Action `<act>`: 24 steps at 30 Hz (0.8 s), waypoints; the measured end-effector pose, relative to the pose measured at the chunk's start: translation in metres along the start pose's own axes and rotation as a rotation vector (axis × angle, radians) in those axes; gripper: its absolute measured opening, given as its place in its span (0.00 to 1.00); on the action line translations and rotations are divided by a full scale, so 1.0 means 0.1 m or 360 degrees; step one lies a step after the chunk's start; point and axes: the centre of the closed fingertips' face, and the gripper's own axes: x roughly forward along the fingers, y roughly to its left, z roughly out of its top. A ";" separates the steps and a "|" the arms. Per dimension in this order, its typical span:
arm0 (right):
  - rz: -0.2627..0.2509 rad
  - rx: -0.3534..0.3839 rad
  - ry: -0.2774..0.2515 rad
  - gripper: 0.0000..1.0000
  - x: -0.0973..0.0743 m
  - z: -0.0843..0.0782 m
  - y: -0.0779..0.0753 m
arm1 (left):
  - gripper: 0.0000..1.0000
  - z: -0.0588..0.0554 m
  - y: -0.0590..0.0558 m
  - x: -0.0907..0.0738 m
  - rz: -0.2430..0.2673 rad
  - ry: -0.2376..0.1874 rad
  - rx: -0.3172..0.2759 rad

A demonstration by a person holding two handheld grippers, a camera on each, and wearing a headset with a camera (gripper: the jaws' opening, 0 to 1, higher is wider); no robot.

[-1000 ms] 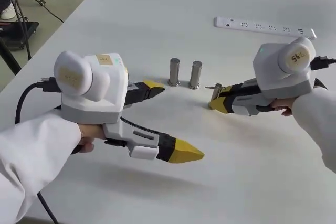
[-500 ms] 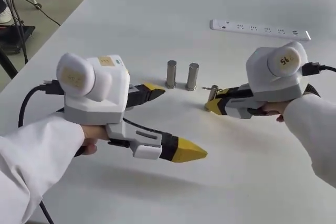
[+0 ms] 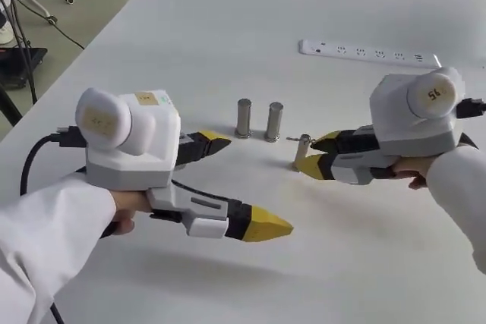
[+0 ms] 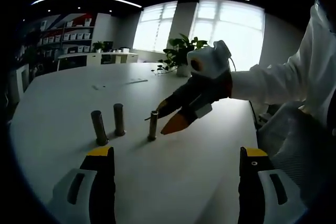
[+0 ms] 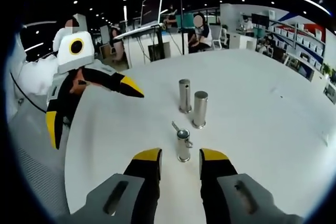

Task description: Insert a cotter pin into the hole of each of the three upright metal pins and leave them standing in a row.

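Since a second ago, the nearest metal pin point(image 3: 302, 152) has been left a little clear of the right gripper point(image 3: 306, 152). It was then hard against the yellow tips; now a slim gap is seen on either side. The left gripper point(image 3: 260, 184) is held much as it was.

That pin point(image 5: 182, 145) stands upright between the right gripper's point(image 5: 181, 157) two tips, its base level with them, and neither jaw is seen to touch it. The jaws are parted narrowly, only a little wider than the pin. A cotter pin point(image 5: 176, 126) has been passed through the hole near the pin's top, and its thin wire end juts out on the side facing the other pins.

The other two metal pins point(image 3: 244, 117) point(image 3: 274, 121) stand upright just beside each other. The third is set near them, so that a slightly bent row is formed. No cotter pin can be made out in these two. All three are short, smooth cylinders of dull grey steel with flat tops.

The left gripper point(image 4: 176, 151) is held well apart from the row with its jaws spread wide and nothing between them. Its jaws are black with yellow wedge tips under a white plastic body.

Everything rests on a plain white matte table point(image 3: 228, 36). A white power strip point(image 3: 368, 55) lies flat beyond the pins.
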 end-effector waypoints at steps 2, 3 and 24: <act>-0.0005 0.0016 -0.0025 0.28 -0.15 0.01 0.00 | 0.99 0.02 0.00 -0.03 0.0002 -0.0006 -0.0002; -0.0004 0.0039 -0.0033 0.31 -0.21 0.01 0.01 | 0.99 0.03 0.00 -0.04 0.0001 -0.0011 -0.0005; -0.0069 0.0341 -0.0436 0.81 -1.16 -0.08 0.43 | 0.99 -0.09 0.04 -0.26 0.0087 0.0022 -0.0077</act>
